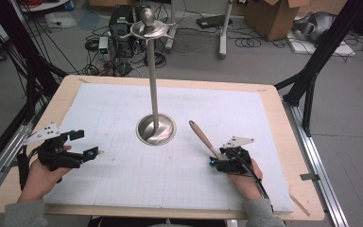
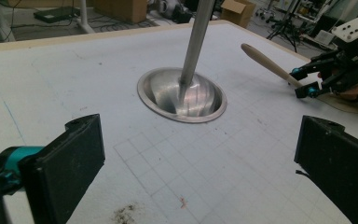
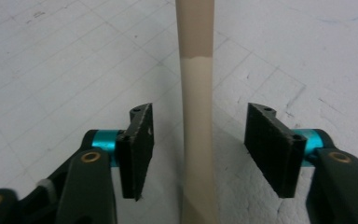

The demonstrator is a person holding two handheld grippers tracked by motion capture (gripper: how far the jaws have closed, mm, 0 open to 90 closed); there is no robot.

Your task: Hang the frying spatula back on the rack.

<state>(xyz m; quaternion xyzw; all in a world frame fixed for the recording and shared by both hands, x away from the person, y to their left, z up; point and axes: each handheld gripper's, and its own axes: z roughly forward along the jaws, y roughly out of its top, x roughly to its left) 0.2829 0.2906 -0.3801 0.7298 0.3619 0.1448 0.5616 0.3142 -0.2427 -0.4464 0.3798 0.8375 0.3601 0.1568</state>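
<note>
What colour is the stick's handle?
Light tan wood on the stick, clearest in the right gripper view.

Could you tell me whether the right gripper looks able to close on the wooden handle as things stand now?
Probably yes. The wooden handle already runs between the pads of the right gripper, with a gap on each side and nothing else between them. Its far end tilts up off the white mat, clear of the metal stand.

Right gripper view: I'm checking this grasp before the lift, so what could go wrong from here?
1. The right tool is open, its pads clear of the beige wooden utensil handle on both sides; lifting now would probably leave it behind.
2. The handle sits nearer the left pad, so closing may nudge it sideways.
3. The tall steel stand with a round dish base is close; a swung handle could knock it.
</note>
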